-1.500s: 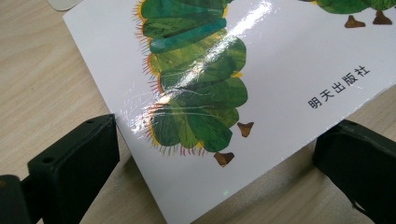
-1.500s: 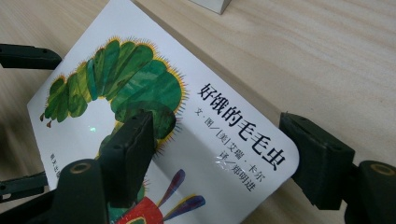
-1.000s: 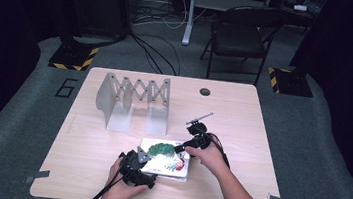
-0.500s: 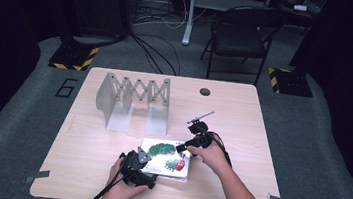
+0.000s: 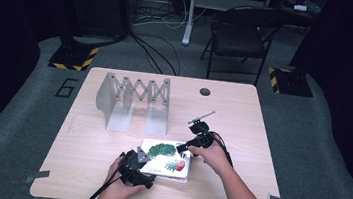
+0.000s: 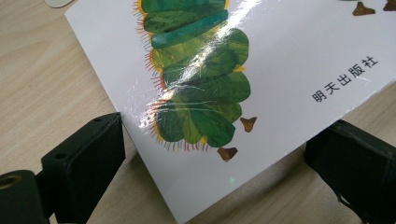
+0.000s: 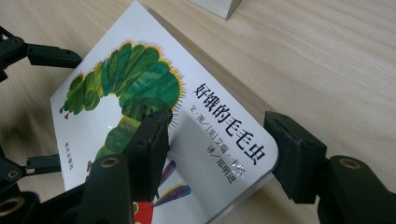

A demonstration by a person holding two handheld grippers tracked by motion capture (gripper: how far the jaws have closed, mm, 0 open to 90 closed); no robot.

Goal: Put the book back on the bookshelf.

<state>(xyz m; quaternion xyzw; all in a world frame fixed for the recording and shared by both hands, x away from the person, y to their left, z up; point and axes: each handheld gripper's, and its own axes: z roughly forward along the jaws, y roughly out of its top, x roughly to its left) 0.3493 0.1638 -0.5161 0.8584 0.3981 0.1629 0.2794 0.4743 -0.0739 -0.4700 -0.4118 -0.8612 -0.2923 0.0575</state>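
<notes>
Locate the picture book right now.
In the high view the picture book lies flat near the table's front edge, between the left gripper and right gripper, in front of the grey folding rack.

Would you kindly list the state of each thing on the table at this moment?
Picture book: closed, flat on the table, cover up.
Left gripper: open, jaws astride one book corner, just been closing.
Right gripper: open, one jaw over the cover, just been closing.
Expanding rack: upright, stretched out.

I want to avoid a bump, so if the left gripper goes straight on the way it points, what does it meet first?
Most likely the picture book: its near corner already lies between the left gripper's open jaws, which have just been closing a little. Depth is hard to judge; it may ride over the cover.
</notes>
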